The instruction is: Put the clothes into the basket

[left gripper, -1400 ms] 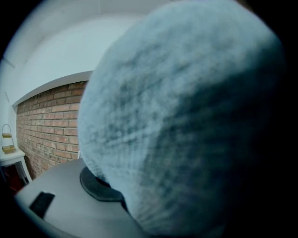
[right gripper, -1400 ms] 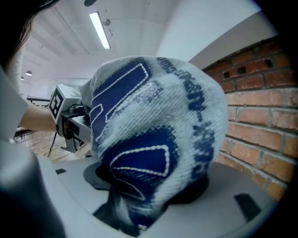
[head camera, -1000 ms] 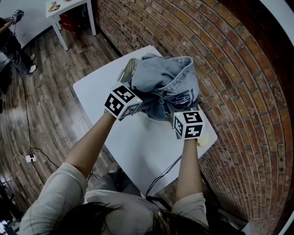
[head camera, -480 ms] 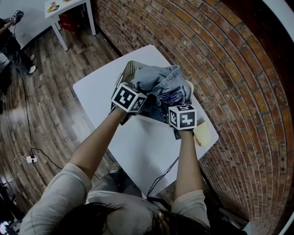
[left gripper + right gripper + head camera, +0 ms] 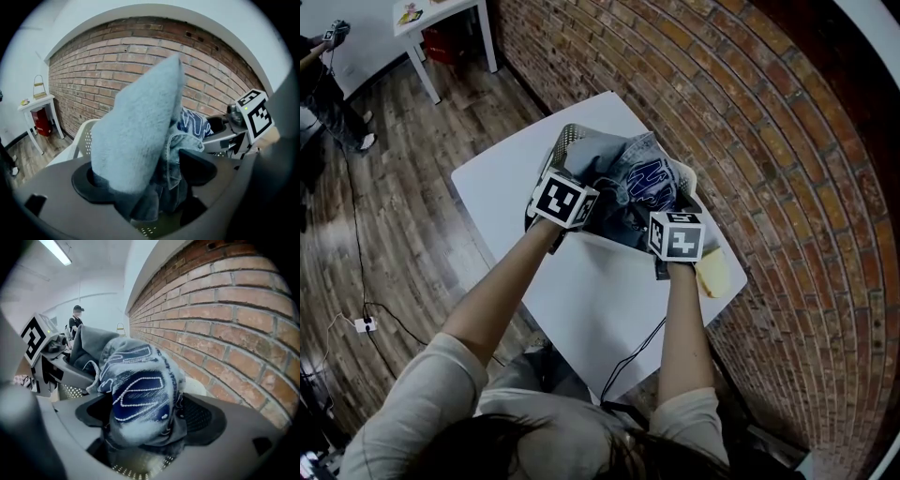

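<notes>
A bundle of pale blue denim clothes with a dark blue printed patch lies in the white perforated basket on the white table. My left gripper reaches into the basket's near left side. Its jaws have just been opening and stand open, with a fold of the denim still draped between the pads. My right gripper is at the near right side. Its jaws have also just been opening, and the printed cloth sits loosely between them. Basket mesh shows below.
A yellow object lies on the table right of the basket, by the brick wall. A black cable hangs over the table's near edge. Another white table and a person are far off at upper left.
Both grippers have sunk toward the basket with the denim. The bundle, held above the basket before, now rests inside it.
</notes>
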`<state>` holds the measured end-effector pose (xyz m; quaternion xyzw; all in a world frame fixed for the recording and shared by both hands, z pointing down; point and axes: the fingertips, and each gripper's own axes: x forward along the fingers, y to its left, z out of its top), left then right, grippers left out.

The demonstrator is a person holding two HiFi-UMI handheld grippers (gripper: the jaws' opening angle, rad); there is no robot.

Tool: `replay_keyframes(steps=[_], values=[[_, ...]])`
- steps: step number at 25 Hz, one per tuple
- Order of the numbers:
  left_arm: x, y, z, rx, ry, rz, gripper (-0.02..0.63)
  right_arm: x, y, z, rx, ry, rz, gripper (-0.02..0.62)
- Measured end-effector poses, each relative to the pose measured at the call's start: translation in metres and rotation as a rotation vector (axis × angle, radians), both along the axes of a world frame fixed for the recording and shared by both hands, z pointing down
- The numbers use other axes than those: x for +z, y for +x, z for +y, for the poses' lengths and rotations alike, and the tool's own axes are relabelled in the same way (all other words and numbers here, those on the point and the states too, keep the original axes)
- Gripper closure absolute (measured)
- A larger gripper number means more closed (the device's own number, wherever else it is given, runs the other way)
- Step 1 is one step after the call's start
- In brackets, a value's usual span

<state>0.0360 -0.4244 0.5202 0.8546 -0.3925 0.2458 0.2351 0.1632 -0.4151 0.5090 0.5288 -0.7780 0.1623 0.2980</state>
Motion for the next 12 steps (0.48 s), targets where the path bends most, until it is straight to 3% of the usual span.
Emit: replay_keyframes(steps=[4, 7, 12], values=[[-0.026, -0.011, -0.007, -0.078, 0.117, 0.035, 0.148, -0.017, -0.004, -0.003, -0.011, 0.068, -0.005, 0.137], [-0.046, -0.016, -0.009, -0.100, 0.229, 0.019, 0.147, -0.021, -0.009, 0.003, -0.019, 0.083, -0.031, 0.137], [-0.085, -0.025, -0.005, -0.146, 0.423, 0.086, 0.146, -0.045, -0.011, 0.010, -0.019, 0.170, -0.090, 0.137]])
